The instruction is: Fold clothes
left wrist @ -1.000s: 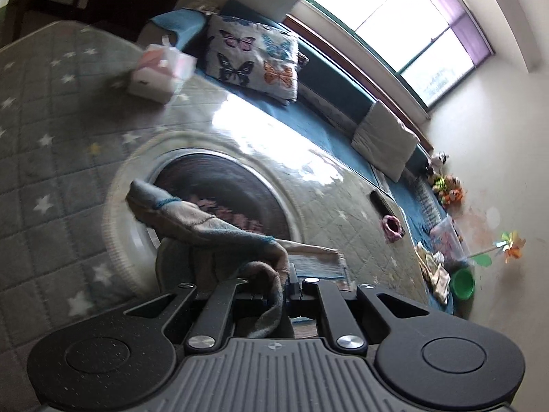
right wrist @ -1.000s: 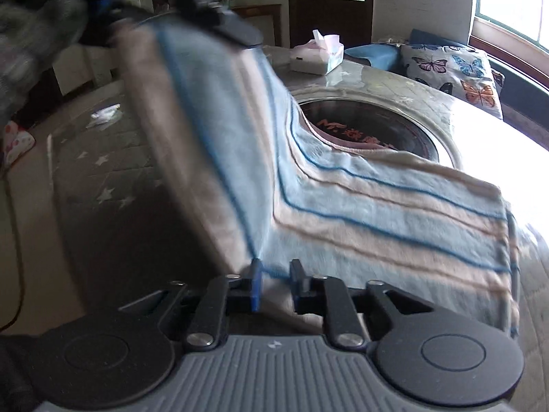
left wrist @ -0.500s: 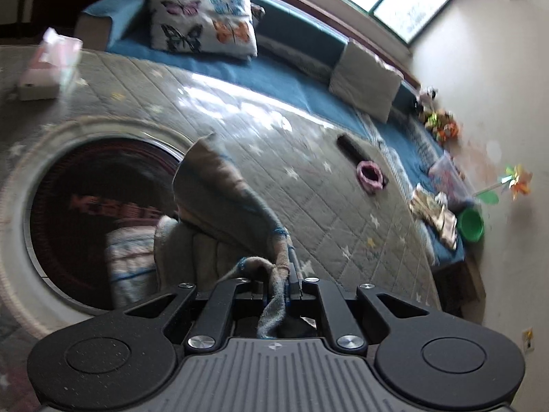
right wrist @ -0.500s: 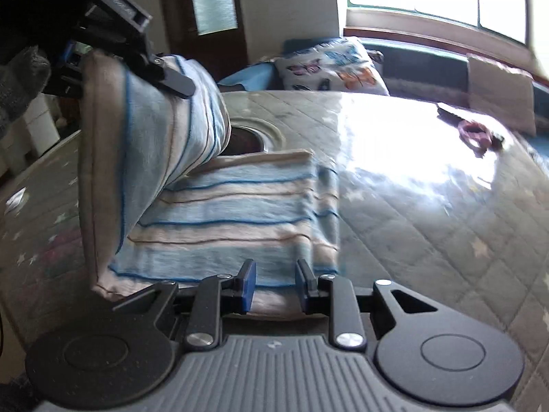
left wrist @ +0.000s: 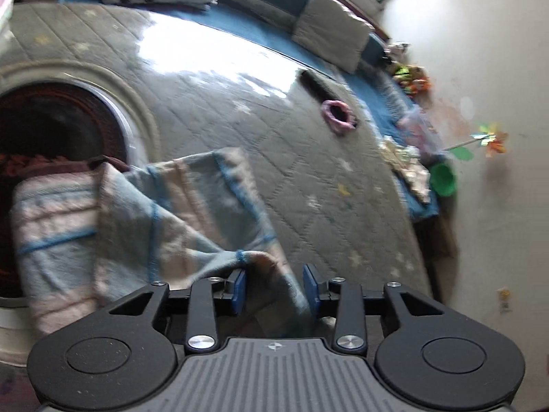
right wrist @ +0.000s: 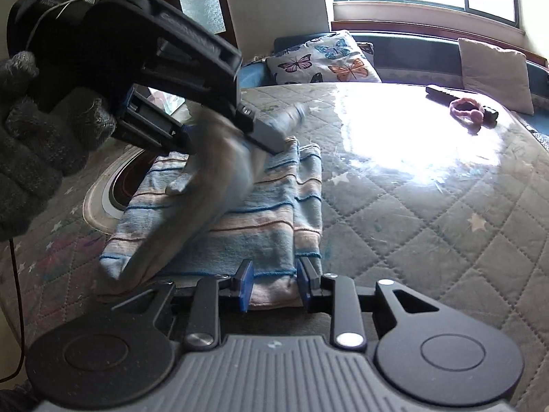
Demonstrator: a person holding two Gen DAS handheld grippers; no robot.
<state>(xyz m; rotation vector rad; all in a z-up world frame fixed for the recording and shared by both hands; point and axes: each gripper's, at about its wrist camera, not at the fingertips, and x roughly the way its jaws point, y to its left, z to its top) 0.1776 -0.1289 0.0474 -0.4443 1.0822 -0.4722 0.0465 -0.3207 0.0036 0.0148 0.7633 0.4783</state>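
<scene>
The striped towel [right wrist: 260,206] lies partly folded on the quilted bench [right wrist: 429,213]. The left gripper [left wrist: 274,286] has its jaws open around a loose fold. The right gripper [right wrist: 274,285] has its jaws open, straddling the near edge.

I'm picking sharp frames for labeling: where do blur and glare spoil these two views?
Left wrist view: the striped towel is motion-smeared and glare whitens the quilted cover. Right wrist view: the towel's lifted part is blurred under the left tool, with a blown-out patch right of it.

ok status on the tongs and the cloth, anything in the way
Left tongs open, striped cloth dropping out between them. Right tongs open around the cloth's near edge. Pink scrunchie far off, not in the way.
</scene>
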